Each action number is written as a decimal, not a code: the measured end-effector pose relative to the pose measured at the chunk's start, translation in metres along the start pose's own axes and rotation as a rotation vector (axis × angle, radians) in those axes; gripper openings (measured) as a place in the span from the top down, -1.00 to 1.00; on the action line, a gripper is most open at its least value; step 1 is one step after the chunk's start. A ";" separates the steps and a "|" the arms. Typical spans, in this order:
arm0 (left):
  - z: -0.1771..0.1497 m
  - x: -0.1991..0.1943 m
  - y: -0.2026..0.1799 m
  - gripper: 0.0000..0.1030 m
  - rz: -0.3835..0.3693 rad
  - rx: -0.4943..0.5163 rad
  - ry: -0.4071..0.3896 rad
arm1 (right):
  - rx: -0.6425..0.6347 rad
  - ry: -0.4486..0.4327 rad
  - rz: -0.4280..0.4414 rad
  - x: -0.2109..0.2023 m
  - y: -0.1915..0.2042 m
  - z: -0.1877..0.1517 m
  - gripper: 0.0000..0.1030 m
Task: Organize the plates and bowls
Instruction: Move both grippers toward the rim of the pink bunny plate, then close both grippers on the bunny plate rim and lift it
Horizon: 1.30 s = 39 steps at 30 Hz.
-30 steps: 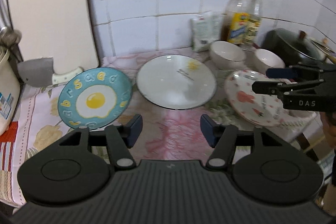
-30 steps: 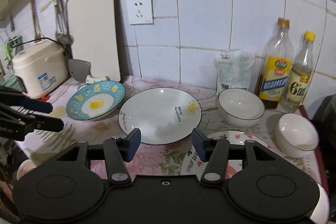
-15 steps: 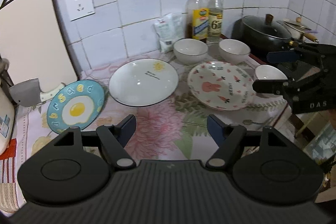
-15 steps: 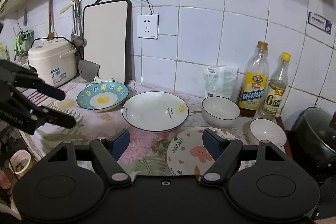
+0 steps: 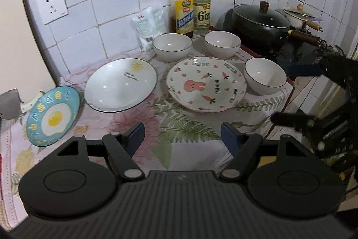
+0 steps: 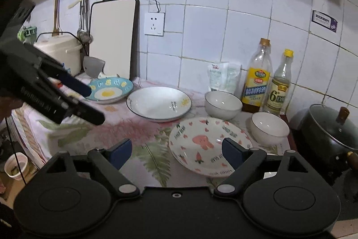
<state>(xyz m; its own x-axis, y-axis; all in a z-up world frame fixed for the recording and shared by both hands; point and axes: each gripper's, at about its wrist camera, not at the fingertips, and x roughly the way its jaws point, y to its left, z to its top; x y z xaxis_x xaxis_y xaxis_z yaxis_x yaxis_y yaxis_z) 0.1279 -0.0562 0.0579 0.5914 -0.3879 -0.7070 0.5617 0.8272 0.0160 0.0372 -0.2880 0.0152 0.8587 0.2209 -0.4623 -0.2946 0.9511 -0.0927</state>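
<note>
Each hand-held gripper [image 5: 181,134] is matte black plastic with round hubs, silver pivot screws and blue fingertips [image 6: 120,150].

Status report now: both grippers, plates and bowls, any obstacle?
Left gripper open, empty. Right gripper opening, nothing between fingers. Three plates, three bowls unstacked on counter; rabbit plate nearest right gripper. Nothing in the way.

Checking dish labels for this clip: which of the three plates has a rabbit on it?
The rabbit plate, nearest the pot. The blue plate shows a fried egg; the white plate a small sun.
</note>
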 end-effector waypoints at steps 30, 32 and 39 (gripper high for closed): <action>-0.007 0.154 0.018 -0.76 0.025 -0.277 -0.113 | 0.504 -0.054 -0.074 0.125 -0.066 -0.095 -0.69; -0.005 0.164 0.019 -0.76 0.037 -0.283 -0.115 | 0.530 -0.104 -0.162 0.127 -0.063 -0.099 -0.66; -0.002 0.196 0.020 -0.62 0.045 -0.309 -0.106 | 0.566 -0.094 -0.237 0.143 -0.061 -0.102 -0.50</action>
<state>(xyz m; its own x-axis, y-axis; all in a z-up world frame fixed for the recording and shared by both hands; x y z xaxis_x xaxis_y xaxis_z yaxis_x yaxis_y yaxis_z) 0.2535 -0.1147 -0.0819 0.6775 -0.3748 -0.6329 0.3408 0.9224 -0.1815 0.1347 -0.3367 -0.1353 0.9146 -0.0169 -0.4040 0.1545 0.9379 0.3106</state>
